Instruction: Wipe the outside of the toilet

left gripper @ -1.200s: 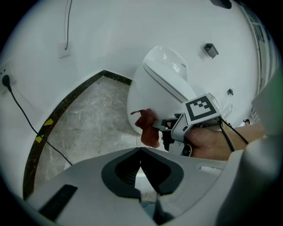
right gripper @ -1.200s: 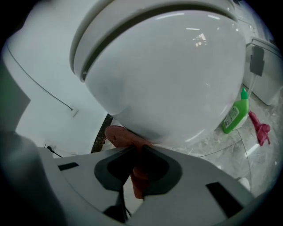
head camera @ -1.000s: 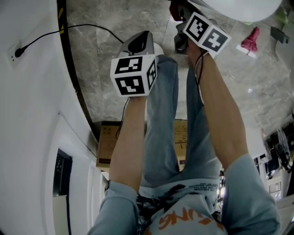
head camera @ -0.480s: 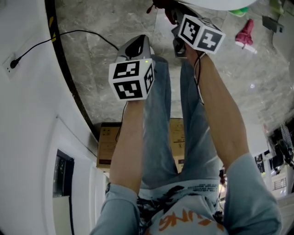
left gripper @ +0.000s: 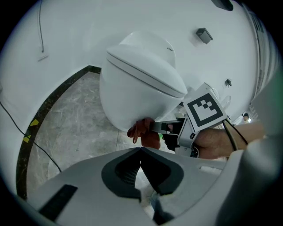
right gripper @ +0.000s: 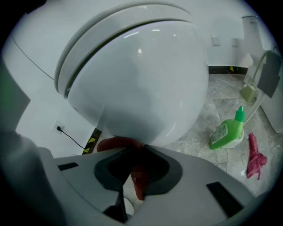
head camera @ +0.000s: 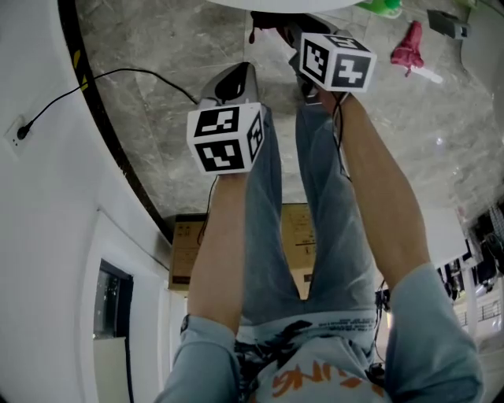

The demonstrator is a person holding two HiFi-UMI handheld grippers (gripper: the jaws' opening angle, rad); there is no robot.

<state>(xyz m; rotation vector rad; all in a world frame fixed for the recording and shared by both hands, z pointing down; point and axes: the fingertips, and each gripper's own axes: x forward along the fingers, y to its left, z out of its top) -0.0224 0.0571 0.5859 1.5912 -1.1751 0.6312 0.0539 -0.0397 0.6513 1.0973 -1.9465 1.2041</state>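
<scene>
The white toilet (right gripper: 141, 75) fills the right gripper view; its lid is down. My right gripper (right gripper: 138, 152) is shut on a red cloth (right gripper: 138, 178) and holds it against the underside of the bowl's front. The left gripper view shows the same: the toilet (left gripper: 137, 84), the red cloth (left gripper: 143, 133) bunched against the bowl, and my right gripper (left gripper: 152, 127) behind it. My left gripper (left gripper: 140, 150) hangs back over the floor, shut, with nothing in it. In the head view only the toilet's rim (head camera: 276, 4) shows at the top edge, with the right gripper (head camera: 285, 30) just under it and the left gripper (head camera: 240, 71) lower left.
A green bottle (right gripper: 227, 132) and a pink cloth (right gripper: 254, 159) lie on the grey marble floor right of the toilet. A black cable (head camera: 118, 75) runs from a wall socket (head camera: 22, 130) across the floor. A cardboard box (head camera: 189, 244) sits behind my legs.
My right gripper with the red cloth has slid left and further under the bowl. The toilet has moved up out of the head view. The left gripper has hardly shifted.
</scene>
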